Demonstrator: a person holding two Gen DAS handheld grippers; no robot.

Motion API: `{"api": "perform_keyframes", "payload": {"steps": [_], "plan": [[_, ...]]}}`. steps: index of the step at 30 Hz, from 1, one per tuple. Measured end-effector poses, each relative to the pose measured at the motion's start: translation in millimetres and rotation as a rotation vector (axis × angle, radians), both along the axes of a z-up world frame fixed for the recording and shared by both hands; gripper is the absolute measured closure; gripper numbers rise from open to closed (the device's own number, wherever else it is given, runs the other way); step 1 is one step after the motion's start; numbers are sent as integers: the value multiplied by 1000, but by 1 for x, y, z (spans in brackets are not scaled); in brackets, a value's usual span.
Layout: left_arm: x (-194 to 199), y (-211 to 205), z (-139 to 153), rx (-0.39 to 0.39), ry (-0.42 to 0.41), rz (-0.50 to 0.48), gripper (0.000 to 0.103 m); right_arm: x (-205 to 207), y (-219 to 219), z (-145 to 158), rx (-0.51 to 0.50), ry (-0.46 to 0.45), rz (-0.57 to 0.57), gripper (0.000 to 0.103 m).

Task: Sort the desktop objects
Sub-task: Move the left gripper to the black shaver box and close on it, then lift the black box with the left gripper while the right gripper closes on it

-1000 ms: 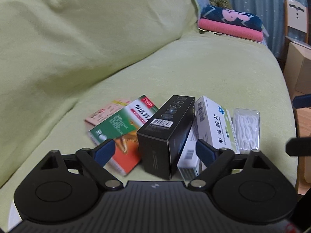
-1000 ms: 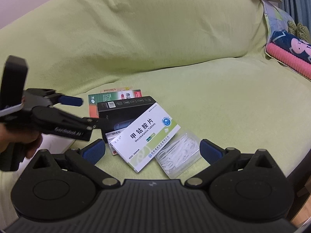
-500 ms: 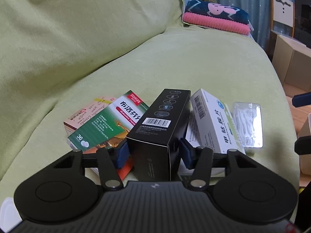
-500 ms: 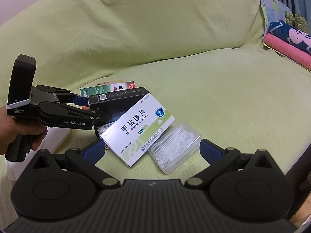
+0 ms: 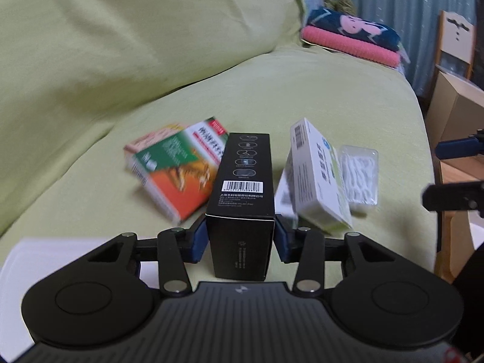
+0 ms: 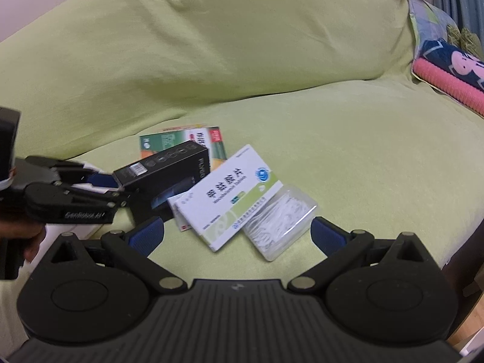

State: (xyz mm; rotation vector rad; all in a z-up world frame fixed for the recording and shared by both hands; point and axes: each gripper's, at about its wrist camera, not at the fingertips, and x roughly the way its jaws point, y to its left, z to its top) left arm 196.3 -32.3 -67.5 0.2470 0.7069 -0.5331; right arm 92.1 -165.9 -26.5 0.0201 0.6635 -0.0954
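A black box (image 5: 242,193), barcode face up, is clamped at its near end between the two blue pads (image 5: 198,240) of the left tool (image 5: 240,240); its far end points toward the other boxes on the green sofa seat (image 5: 317,90). To its left lies a green-and-orange medicine box (image 5: 178,166) atop a pale pink box (image 5: 145,142). To its right a white-and-green tablet box (image 5: 317,175) leans tilted over a smaller white box (image 6: 181,211). Just beside that, touching it, sits a clear plastic case (image 5: 361,175) filled with white floss picks. The right tool (image 6: 236,236) hangs near the tablet box and case with its jaws spread wide, grasping nothing. A white tray (image 5: 60,251) edge shows beneath the left tool; whether anything is in it is hidden. Folded pink and navy towels (image 5: 351,39) rest at the seat's far end.
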Motion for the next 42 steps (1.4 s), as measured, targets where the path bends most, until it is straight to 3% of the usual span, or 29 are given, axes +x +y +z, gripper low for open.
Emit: {"api": "perform_keyframes", "payload": {"steps": [5,12,24,26,33,39,42], "plan": [[-41,18,4,-30,23,77,54,-5,13,4,26,12,26,1],[-88,27,2,-78,62,151,54,-1,33,3,155,58,75,1],[-116,14,3,-62,60,175,49,21,64,-9,320,162,110,1],[-119,13,3,-71,57,172,45,27,70,-12,319,189,117,5],[-129,19,0,-83,45,138,45,51,83,-29,325,290,101,15],[-132,28,-3,-102,58,121,45,70,92,-42,305,350,94,31],[-132,30,-4,-104,58,115,45,76,94,-45,284,364,81,33]]}}
